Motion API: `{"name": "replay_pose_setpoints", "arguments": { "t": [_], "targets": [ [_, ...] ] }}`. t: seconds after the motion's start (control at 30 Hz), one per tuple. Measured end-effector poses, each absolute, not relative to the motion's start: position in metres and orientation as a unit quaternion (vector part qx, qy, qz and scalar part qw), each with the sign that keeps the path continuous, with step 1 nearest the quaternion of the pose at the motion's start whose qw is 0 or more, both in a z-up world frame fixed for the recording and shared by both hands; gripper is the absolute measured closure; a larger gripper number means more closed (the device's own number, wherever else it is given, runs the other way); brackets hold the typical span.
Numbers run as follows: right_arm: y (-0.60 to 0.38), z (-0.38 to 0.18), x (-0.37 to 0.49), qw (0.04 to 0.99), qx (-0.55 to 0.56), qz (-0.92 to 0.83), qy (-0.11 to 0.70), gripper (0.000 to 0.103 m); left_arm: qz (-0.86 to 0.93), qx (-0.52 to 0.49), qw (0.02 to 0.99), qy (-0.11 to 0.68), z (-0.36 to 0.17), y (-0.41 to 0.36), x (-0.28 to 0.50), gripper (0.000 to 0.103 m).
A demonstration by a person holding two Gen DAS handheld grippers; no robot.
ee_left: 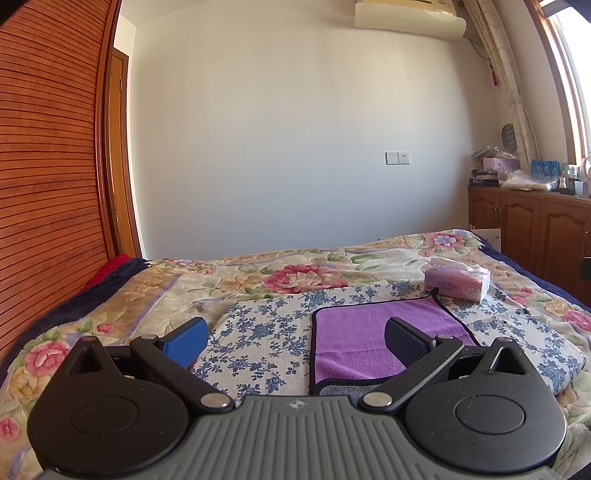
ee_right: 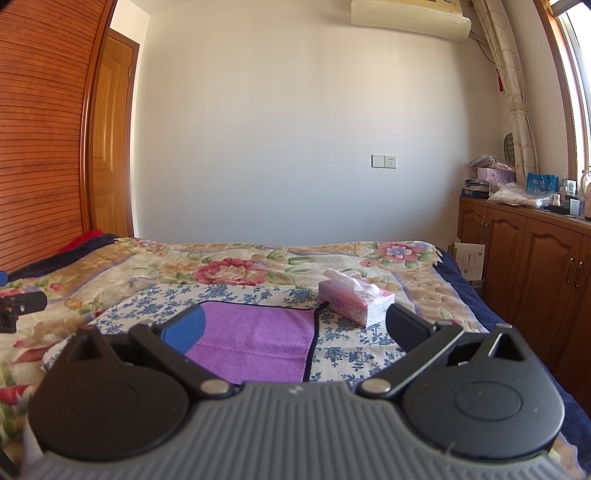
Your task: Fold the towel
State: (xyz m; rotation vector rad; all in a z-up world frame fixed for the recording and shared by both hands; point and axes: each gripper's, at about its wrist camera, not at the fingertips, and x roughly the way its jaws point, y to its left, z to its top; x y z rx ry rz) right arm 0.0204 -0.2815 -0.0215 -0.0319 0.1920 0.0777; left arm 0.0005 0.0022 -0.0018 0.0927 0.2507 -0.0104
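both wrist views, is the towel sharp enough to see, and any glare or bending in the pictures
Left wrist view: the purple towel is sharp and evenly lit, and the wardrobe slats bow from fisheye distortion. Right wrist view: the towel is equally clear, while the window is blown out white at the right edge.

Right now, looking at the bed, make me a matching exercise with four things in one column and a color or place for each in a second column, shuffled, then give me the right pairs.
Column one:
1. towel
2. tissue box
3. air conditioner
4. wall socket

Column two:
A. pink, standing on the bed beyond the towel's far right corner
B. high on the wall near the curtain
C. purple with a dark border, lying flat on the blue-flowered cloth
D. white, low on the bare wall above the bed

Pairs: 1-C, 2-A, 3-B, 4-D
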Motion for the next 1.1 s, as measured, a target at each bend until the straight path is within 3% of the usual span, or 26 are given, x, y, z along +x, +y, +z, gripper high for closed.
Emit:
{"name": "replay_pose_setpoints", "arguments": {
  "t": [1.1],
  "targets": [
    [-0.274,-0.026,0.038,0.992,-0.019,0.050,0.118,0.000,-0.009,0.065,0.986,0.150,-0.010,-0.007,0.011,0.000]
  ]
}}
